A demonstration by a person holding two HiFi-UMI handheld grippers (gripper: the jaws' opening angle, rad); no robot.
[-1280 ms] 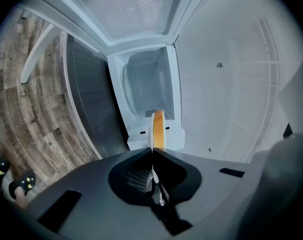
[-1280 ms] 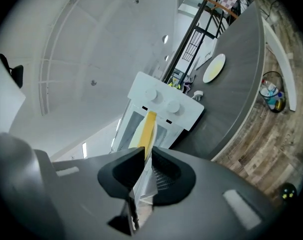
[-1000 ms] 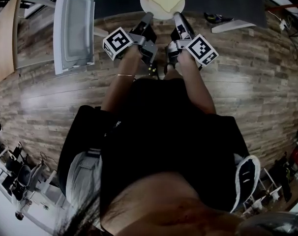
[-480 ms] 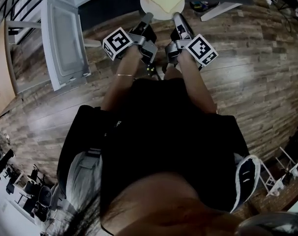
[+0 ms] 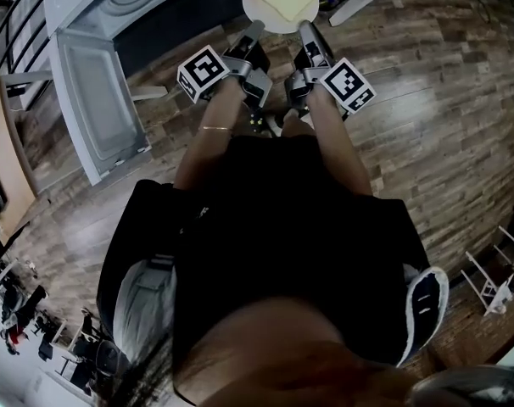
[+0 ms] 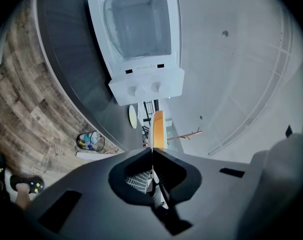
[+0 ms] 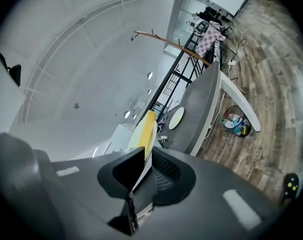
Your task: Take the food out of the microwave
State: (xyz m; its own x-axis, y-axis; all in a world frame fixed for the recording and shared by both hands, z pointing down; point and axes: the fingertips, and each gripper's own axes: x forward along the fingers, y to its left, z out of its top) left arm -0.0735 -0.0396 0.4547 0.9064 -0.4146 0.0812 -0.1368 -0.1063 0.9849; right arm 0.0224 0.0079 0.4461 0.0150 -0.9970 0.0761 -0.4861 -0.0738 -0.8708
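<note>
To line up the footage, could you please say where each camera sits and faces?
Head view: on the head, looking down; torso, left gripper, right gripper show.
Left gripper view: rides that gripper, facing the open microwave; own jaws show.
Right gripper view: rides that gripper, facing the counter; own jaws show.
All share the food plate.

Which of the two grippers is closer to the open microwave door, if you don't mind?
The left gripper: shut on the plate's left rim, it is on the side of the open microwave door; the right gripper grips the opposite rim, farther off.
</note>
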